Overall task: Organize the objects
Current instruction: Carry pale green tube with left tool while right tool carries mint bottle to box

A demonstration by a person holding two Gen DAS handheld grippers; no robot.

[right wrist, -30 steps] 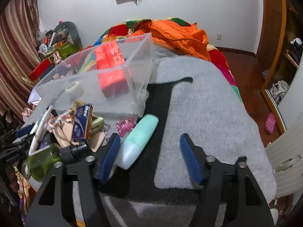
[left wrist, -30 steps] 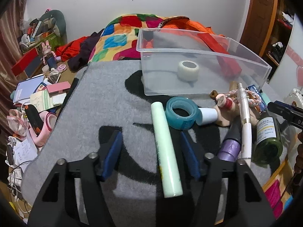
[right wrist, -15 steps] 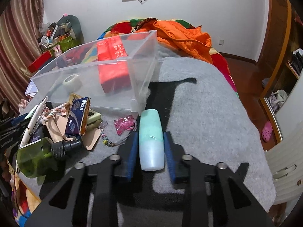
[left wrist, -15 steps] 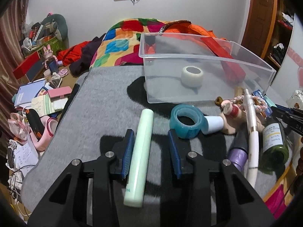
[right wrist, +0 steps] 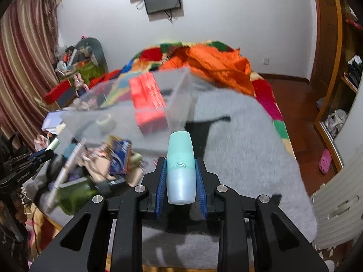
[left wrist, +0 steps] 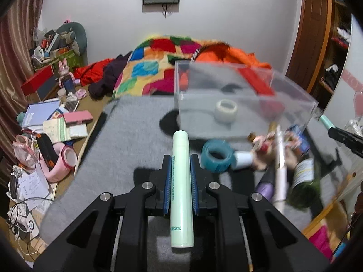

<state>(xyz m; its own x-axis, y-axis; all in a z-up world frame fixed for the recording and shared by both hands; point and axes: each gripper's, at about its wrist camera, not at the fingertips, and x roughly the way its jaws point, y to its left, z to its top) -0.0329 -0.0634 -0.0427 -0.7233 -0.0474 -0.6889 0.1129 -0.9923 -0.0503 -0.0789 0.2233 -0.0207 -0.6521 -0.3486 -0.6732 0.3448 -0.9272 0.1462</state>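
Left gripper fingers clamp the pale green tube; right gripper fingers clamp the teal bottle. Carry both level over the clear bin, frame centre-right, apparently blurred; release inside.

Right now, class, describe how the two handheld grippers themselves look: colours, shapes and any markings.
Both the left gripper and right gripper have matte black angular linkage arms with triangular cutouts, round silver pivot bolts, and ribbed blue pads lining the fingers. Small white lettering, too blurred to read, marks the left one's side in the right view.

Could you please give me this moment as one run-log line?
left gripper: shut on green tube | right gripper: shut on teal bottle | clear bin: ahead
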